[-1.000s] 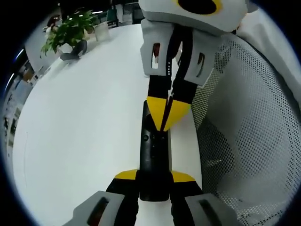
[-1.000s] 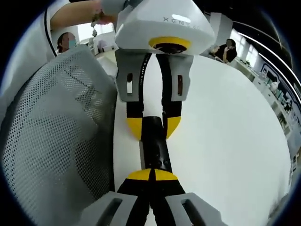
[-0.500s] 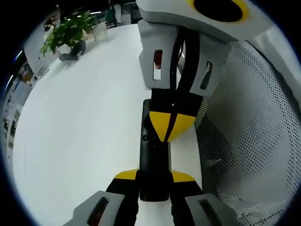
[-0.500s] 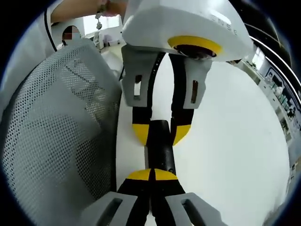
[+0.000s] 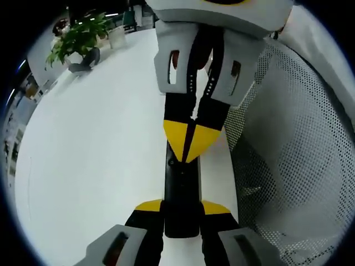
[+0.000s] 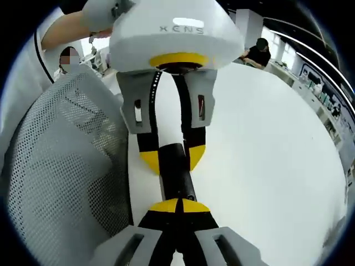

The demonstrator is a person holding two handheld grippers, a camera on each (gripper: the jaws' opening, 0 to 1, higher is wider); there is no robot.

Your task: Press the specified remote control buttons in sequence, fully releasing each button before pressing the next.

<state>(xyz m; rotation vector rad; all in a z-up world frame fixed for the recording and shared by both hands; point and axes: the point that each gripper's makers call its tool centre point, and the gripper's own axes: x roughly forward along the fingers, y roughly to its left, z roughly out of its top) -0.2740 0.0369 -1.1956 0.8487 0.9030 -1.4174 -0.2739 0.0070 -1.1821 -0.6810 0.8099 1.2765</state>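
A long black remote (image 5: 180,185) lies lengthwise over a white table, near its edge. My left gripper (image 5: 182,208) is shut on the remote's near end, one yellow fingertip on each side. In the left gripper view, my right gripper (image 5: 188,143) comes down from the top, its yellow tips shut together into a point over the remote's upper face, by a small round button. In the right gripper view, my right gripper (image 6: 178,206) is shut at the bottom, over the remote (image 6: 173,169). Beyond it, my left gripper (image 6: 172,159) clasps the remote's sides. Contact with a button cannot be made out.
The white table (image 5: 94,144) spreads wide on the far side of the remote. A grey mesh chair back (image 5: 294,155) stands close beside the table edge. A potted plant (image 5: 80,36) sits at a far corner. People (image 6: 259,51) are in the background.
The right gripper's shut tips dipped along the remote toward my left gripper, then drew back a little and shifted sideways. The left gripper kept its hold on the remote.
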